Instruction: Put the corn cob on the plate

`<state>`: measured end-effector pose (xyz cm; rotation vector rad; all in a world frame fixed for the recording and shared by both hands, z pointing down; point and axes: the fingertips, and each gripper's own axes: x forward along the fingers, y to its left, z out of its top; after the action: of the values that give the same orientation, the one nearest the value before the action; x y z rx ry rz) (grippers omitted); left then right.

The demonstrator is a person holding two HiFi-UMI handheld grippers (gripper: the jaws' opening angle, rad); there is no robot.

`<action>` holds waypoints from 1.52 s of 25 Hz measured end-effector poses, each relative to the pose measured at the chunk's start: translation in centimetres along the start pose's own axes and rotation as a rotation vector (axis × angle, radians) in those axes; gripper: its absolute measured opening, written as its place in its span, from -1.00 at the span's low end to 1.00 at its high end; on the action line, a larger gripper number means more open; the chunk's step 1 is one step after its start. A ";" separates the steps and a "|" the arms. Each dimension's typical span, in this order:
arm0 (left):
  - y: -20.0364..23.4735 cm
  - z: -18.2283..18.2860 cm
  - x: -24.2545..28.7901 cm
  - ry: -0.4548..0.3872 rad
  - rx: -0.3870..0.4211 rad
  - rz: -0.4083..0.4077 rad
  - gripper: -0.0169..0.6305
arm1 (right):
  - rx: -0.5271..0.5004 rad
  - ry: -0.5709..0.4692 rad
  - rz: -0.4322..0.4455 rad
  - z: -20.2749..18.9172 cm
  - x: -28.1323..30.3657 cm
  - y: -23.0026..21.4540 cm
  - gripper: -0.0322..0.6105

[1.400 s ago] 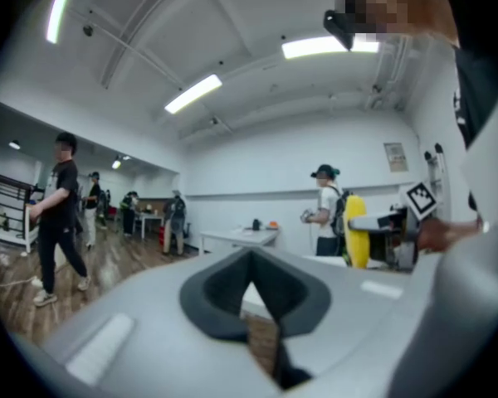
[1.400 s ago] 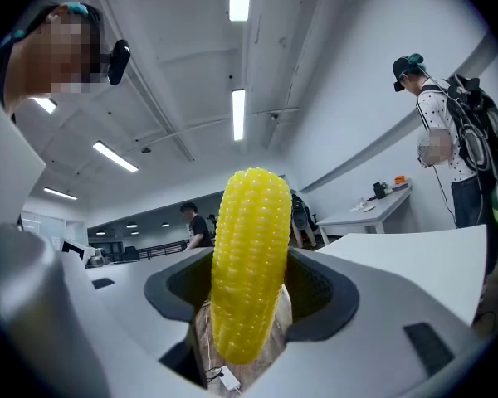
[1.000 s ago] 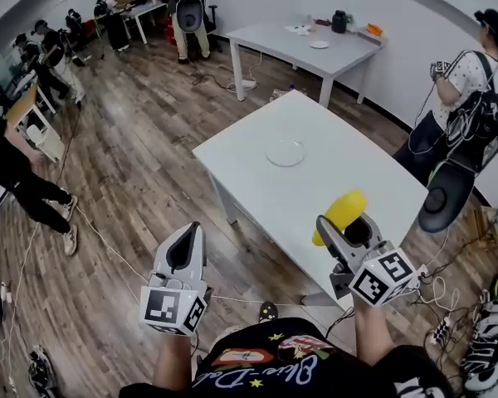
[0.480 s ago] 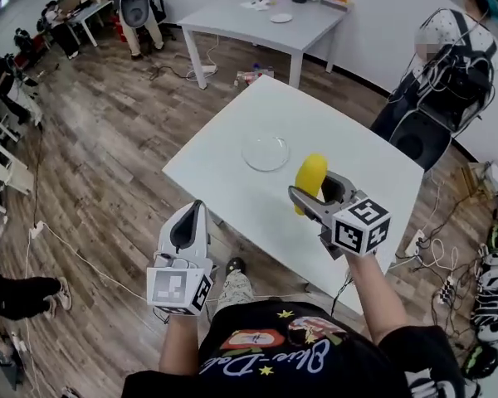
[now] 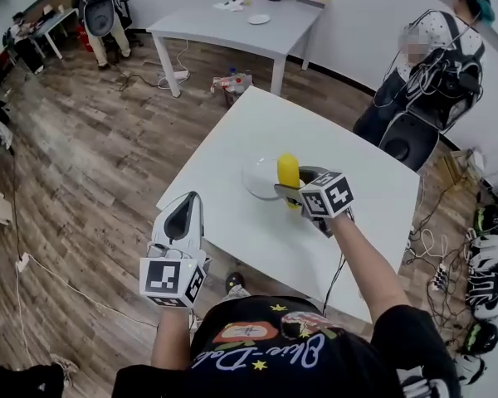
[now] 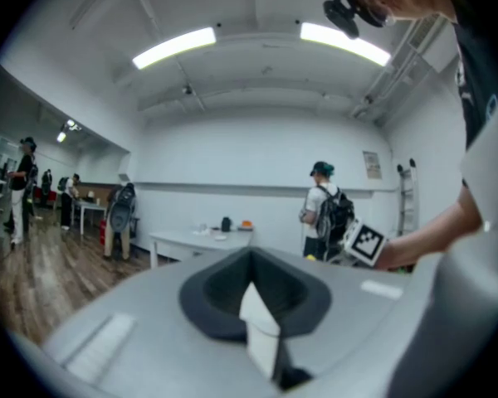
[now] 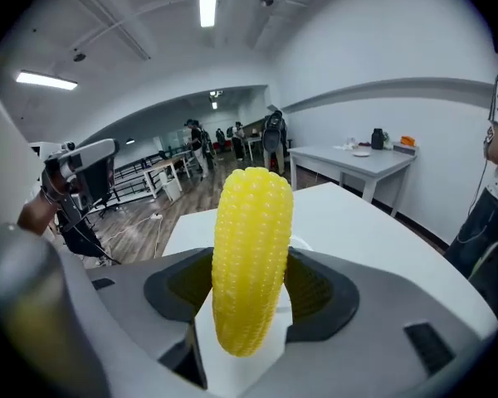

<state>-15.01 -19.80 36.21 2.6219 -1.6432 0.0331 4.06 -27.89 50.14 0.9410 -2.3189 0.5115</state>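
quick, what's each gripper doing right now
left gripper: shut, nothing between its jaws
right gripper: shut on the corn cob, held above the plate

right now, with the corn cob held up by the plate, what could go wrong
1. The right hand-held gripper pinches only the lower end of the corn cob. Most of the cob sticks out past the jaws, so it may pivot or slip.
2. In the head view the cob sits over the clear plate's right rim, not its middle. Released here, the round cob could roll onto the white table.
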 end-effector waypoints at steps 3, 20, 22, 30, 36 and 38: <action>1.9 -0.7 0.9 0.015 -0.011 -0.010 -0.95 | -0.008 0.099 0.010 -0.1 3.0 -0.8 -0.05; 10.1 -1.7 4.9 0.040 -0.068 0.026 -0.95 | -0.007 0.504 0.022 -2.6 12.1 -5.1 -0.06; 10.4 -1.8 5.2 0.041 -0.068 0.023 -0.95 | -0.011 0.517 0.022 -3.0 12.7 -5.0 -0.06; 11.2 -1.9 6.0 0.051 -0.063 0.018 -0.95 | -0.044 0.485 -0.013 -3.0 14.1 -5.1 -0.07; 10.4 -2.1 6.3 0.059 -0.064 -0.005 -0.95 | -0.006 0.408 0.002 -2.4 14.4 -4.8 -0.07; 10.2 -2.1 6.2 0.059 -0.061 -0.009 -0.95 | -0.004 0.382 -0.001 -2.2 14.2 -4.8 -0.06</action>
<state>-21.44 -29.72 38.85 2.5580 -1.5879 0.0589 0.02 -37.06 61.47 0.7657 -1.9739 0.6267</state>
